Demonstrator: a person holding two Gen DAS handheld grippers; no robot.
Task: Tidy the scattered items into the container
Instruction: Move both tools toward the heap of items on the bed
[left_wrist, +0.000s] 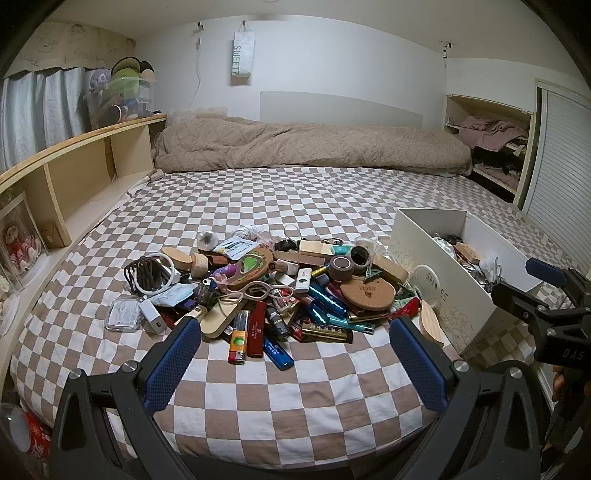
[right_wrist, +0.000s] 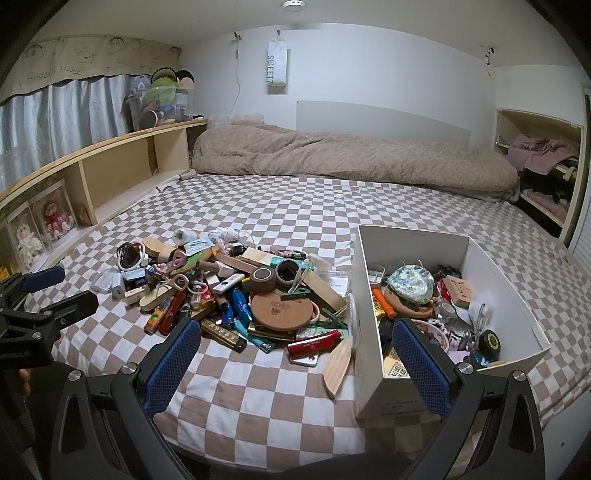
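Hovering with jaws wide and empty, the left gripper (left_wrist: 295, 354) faces the scattered pile (left_wrist: 266, 288) at its twelve o'clock, ready to pick; the right gripper (right_wrist: 295, 354), likewise spread and empty, waits beside the white box (right_wrist: 369, 332) at two o'clock, already partly filled.

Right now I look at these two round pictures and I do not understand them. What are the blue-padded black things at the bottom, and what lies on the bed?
They are two hand-held grippers; a person holds one in each hand, and a camera on each looks along its fingers. One picture is from the left gripper, the other from the right gripper. Both are open and hold nothing. On the brown-and-white checkered bed sheet lies a pile of small items, among them a round cork coaster. Right of the pile stands the white cardboard box, already partly filled.
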